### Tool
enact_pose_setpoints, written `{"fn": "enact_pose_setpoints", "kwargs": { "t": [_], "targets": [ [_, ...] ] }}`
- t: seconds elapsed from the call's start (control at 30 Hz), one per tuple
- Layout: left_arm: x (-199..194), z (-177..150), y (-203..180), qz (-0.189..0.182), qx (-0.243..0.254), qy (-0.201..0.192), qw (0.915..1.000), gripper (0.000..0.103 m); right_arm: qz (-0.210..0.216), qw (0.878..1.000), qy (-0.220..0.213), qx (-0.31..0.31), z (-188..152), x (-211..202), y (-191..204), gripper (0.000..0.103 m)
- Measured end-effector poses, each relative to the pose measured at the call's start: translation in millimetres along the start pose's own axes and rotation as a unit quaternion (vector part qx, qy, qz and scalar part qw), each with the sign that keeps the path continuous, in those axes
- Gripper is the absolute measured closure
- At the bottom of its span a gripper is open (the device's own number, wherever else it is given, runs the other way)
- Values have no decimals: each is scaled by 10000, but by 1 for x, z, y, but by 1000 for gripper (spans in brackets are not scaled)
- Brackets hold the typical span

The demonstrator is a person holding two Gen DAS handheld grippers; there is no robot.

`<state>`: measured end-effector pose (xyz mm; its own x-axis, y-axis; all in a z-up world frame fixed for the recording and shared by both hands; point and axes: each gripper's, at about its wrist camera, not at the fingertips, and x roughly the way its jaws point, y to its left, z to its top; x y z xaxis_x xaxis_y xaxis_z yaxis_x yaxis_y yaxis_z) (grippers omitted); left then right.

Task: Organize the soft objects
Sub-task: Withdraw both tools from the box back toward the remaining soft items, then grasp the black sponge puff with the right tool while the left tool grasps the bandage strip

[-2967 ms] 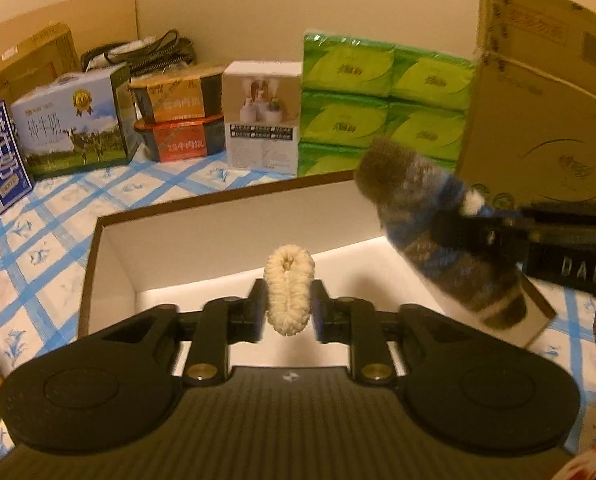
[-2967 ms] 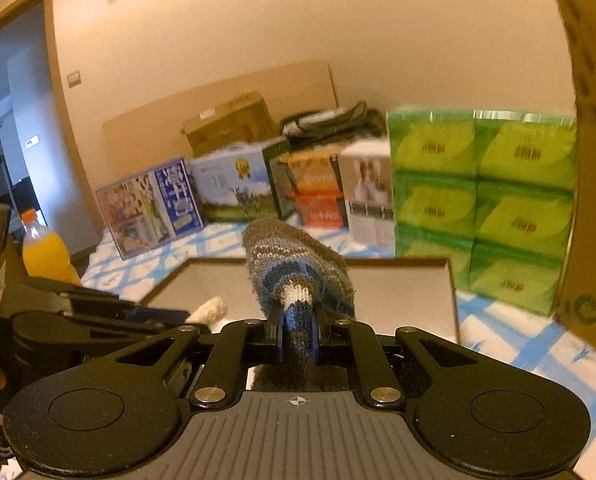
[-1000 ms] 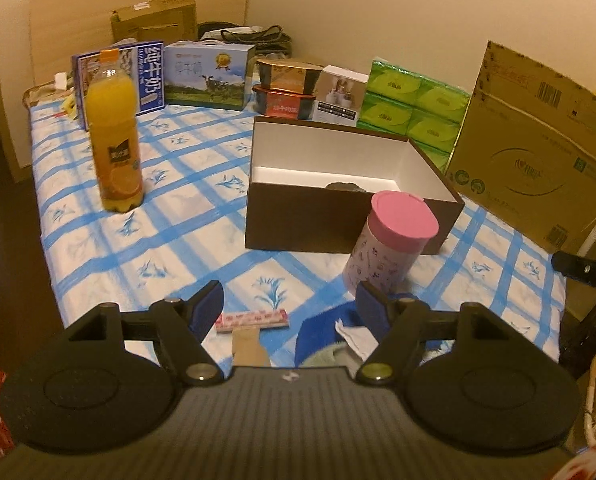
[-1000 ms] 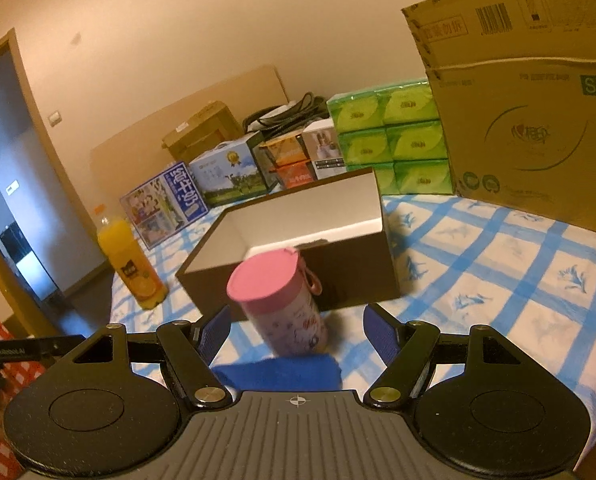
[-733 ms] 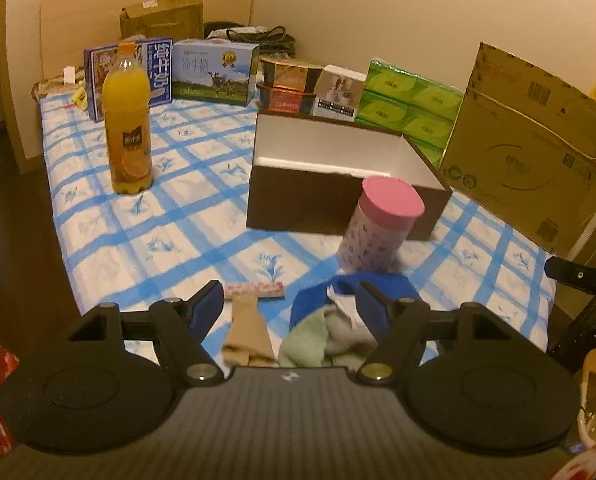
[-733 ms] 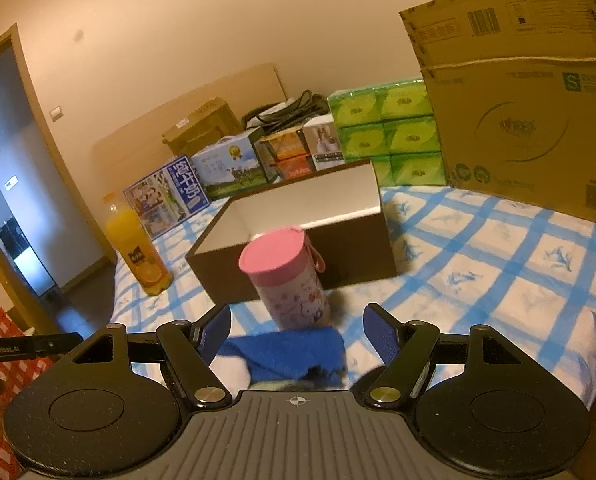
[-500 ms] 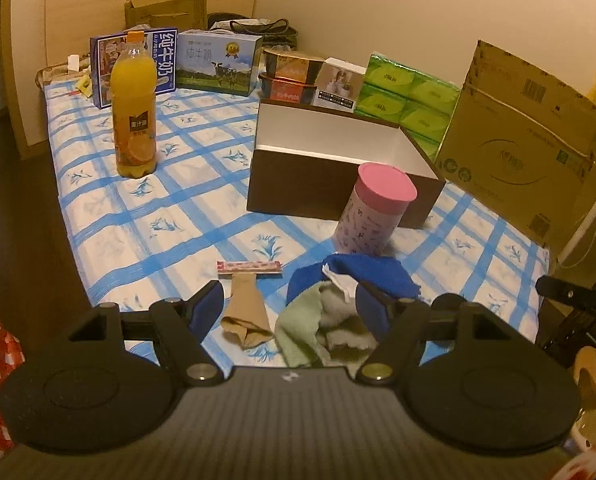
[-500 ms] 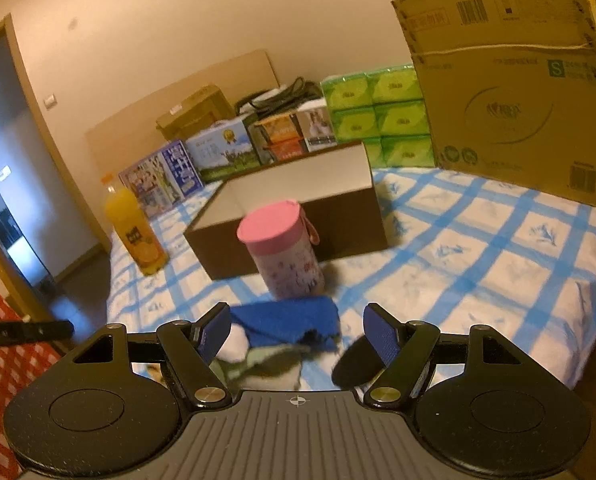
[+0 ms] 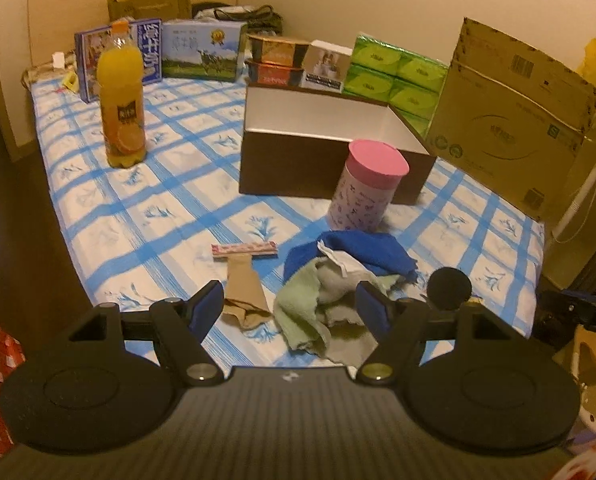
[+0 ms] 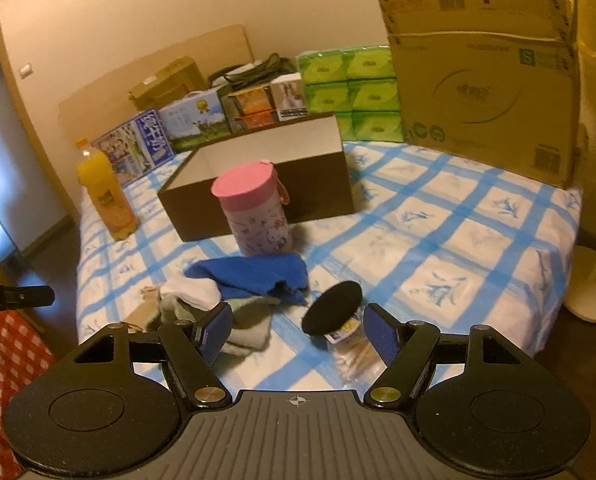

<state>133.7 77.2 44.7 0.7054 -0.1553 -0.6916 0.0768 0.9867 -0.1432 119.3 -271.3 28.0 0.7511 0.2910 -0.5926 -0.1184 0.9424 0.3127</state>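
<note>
A heap of soft cloths lies at the table's near edge: a blue cloth [image 9: 350, 254] [image 10: 254, 274] on top, a white one [image 10: 192, 290] and a pale green one [image 9: 304, 308] under it. A tan sock [image 9: 244, 292] lies to their left. Behind them stands the open brown box [image 9: 298, 160] [image 10: 258, 196] with a white inside; its contents are hidden. My left gripper [image 9: 290, 308] hangs open above the near edge of the heap, touching nothing. My right gripper [image 10: 298, 332] is open too, over a black round pad [image 10: 332, 312].
A pink-lidded cup [image 9: 368, 190] [image 10: 256, 208] stands in front of the box. An orange juice bottle [image 9: 122, 96] is at the left. Cartons, green tissue packs [image 9: 394, 76] and a big cardboard box [image 9: 510, 116] line the back. A clear packet [image 10: 354, 354] lies near the right fingers.
Both grippers, which let go of the white and striped socks over the box, have drawn back from it. The cloth heap and black pad have come into view near the table edge.
</note>
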Motion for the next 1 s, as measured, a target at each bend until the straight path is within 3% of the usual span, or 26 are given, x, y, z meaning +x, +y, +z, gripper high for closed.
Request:
{"fn": "enact_pose_setpoints", "kwargs": {
  "t": [0.37,0.63,0.9,1.0],
  "targets": [
    [19,2,3,-16,305,236,9993,33,-347,9992,180,71,-17,5,9,30],
    [34,-3,0,144,52,219,9996,33,-376,9984,325,-260,-20,28,5,30],
    [54,-5,-3,367,17,376,9986,33,-222,9984,524,-41,-21,56,-21,51],
    [62,-2,-3,408,24,412,9983,34,-157,9981,549,243,-21,65,-33,63]
  ]
}}
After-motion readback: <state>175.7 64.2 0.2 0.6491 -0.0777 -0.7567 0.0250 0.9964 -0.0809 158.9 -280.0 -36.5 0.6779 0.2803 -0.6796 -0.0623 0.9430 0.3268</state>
